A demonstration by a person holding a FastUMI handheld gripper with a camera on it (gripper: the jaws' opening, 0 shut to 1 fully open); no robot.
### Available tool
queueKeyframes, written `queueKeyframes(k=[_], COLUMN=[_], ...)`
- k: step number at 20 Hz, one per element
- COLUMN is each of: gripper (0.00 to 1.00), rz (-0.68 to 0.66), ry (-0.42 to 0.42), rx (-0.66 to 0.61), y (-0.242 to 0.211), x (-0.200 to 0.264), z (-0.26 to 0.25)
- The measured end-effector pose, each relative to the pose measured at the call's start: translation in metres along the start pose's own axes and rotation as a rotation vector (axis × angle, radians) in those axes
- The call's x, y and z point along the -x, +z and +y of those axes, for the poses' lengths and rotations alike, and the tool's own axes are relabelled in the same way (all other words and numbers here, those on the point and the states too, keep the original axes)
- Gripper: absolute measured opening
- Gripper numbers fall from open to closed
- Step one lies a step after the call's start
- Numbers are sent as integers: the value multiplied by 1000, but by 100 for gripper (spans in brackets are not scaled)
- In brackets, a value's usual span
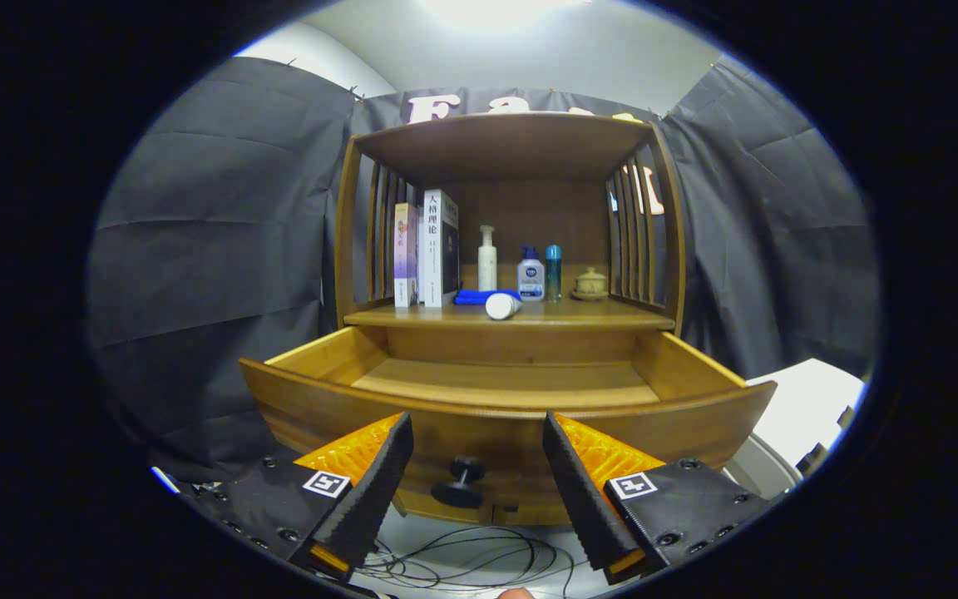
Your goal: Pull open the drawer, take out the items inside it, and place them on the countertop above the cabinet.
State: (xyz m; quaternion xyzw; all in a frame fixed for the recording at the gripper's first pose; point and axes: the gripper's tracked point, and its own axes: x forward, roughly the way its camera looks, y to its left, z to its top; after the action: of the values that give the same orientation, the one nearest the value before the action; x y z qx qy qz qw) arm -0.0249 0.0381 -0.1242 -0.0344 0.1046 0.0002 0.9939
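Note:
The wooden drawer [504, 416] is pulled out toward me, and the part of its floor that I can see is bare. Its dark knob [464, 478] sits low on the front panel, between my fingers. My gripper [476, 428] is open, just in front of the drawer front, with nothing between its fingers. On the countertop [612, 317] above the drawer, a white bottle [502, 305] lies on its side at the front edge, with a blue item [479, 296] lying flat behind it.
Standing on the countertop are two books [429, 249], a white pump bottle [487, 258], a small clear bottle [530, 274], a blue can [553, 271] and a small lidded pot [590, 284]. A shelf roof spans above. Cables [471, 557] lie on the floor below. A white surface [807, 403] lies to the right.

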Motion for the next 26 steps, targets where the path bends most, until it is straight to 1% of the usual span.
queueKeyframes(k=[4, 9, 13, 15, 16, 17, 21, 22, 23, 24, 26], gripper=[97, 97, 96, 96, 96, 98, 97, 97, 97, 97, 96], rz=[58, 66, 48, 54, 57, 59, 56, 37, 50, 28, 30], ry=[5, -56, -97, -115, -97, -90, -94, -100, -99, -106, -112], rx=[15, -27, -16, -63, -93, -107, -105, -103, -99, -89, -68], y=[-30, -33, -30, -26, -22, -21, -14, -9, -10, -1, 1], x=[-15, -32, -37, -45, -48, -54, -80, -84, -94, -101, -114], z=[13, 9, 6, 0, 1, 2, -2, -3, -4, -6, -10])
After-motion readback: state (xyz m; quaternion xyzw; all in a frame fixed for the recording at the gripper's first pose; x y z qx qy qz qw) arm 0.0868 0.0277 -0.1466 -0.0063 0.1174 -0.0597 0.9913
